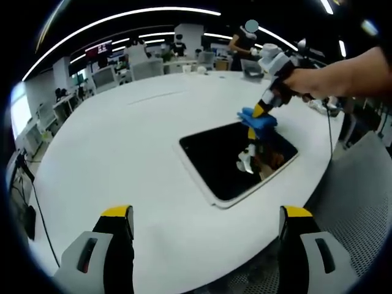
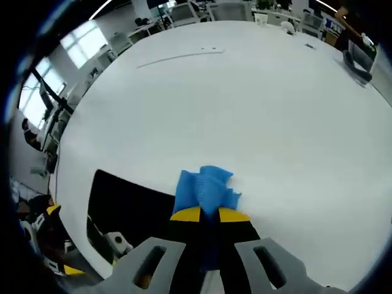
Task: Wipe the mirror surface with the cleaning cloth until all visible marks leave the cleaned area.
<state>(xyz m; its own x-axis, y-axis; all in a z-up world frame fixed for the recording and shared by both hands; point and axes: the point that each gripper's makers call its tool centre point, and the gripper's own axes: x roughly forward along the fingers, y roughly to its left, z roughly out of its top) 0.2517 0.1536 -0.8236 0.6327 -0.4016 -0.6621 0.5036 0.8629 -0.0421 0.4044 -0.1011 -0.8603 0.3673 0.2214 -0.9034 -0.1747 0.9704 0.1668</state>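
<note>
A flat rectangular mirror with a pale frame (image 1: 236, 160) lies face up on the big white round table (image 1: 122, 141), close to the table's edge, its dark glass throwing back a reflection of the tool above it. Seen from the left gripper view, the mirror's long axis runs on a slant, from its near corner by the table's edge toward the far corner where the cloth sits. The crumpled blue cleaning cloth (image 1: 258, 119) rests on that far end of the mirror, at the frame. The right gripper (image 1: 264, 112) comes down on it from a person's hand (image 1: 318, 78), and its yellow-tipped jaws are pinched tight on the cloth; in the right gripper view the cloth (image 2: 206, 187) bunches out just beyond the pressed-together tips of the right gripper (image 2: 209, 214), with the mirror (image 2: 128, 205) beside it. The left gripper (image 1: 206, 214) hangs back off the mirror's near side, its jaws spread wide with nothing between them.
</note>
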